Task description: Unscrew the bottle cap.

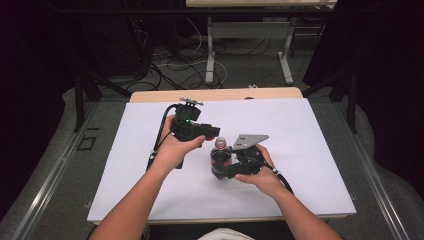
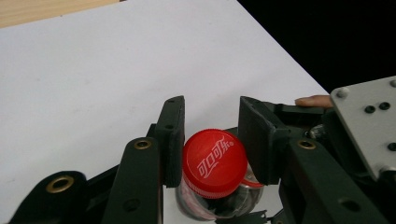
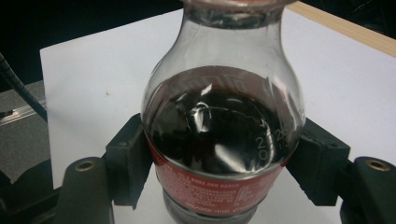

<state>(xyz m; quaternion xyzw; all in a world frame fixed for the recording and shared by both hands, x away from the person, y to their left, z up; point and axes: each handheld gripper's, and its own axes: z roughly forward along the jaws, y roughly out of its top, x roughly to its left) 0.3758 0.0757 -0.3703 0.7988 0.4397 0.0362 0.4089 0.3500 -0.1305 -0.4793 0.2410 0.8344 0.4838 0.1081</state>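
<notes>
A small glass cola bottle point(image 1: 220, 161) with dark drink and a red label stands upright on the white table sheet point(image 1: 305, 150). My right gripper point(image 1: 223, 169) is shut on its body, the pads pressing both sides at the label point(image 3: 224, 186). The bottle point(image 3: 224, 121) is close in the right gripper view, and its top is cut off there. My left gripper point(image 1: 213, 134) comes in from the left at the bottle's top. Its jaws point(image 2: 211, 137) flank the red cap point(image 2: 214, 161) and are shut on it. The cap point(image 1: 220, 143) is on the bottle.
The white sheet covers a wooden table point(image 1: 215, 94) with free room on all sides of the bottle. Behind the table are a dark floor with cables point(image 1: 170, 70) and the legs of another table point(image 1: 210, 55). A cable trails from each gripper.
</notes>
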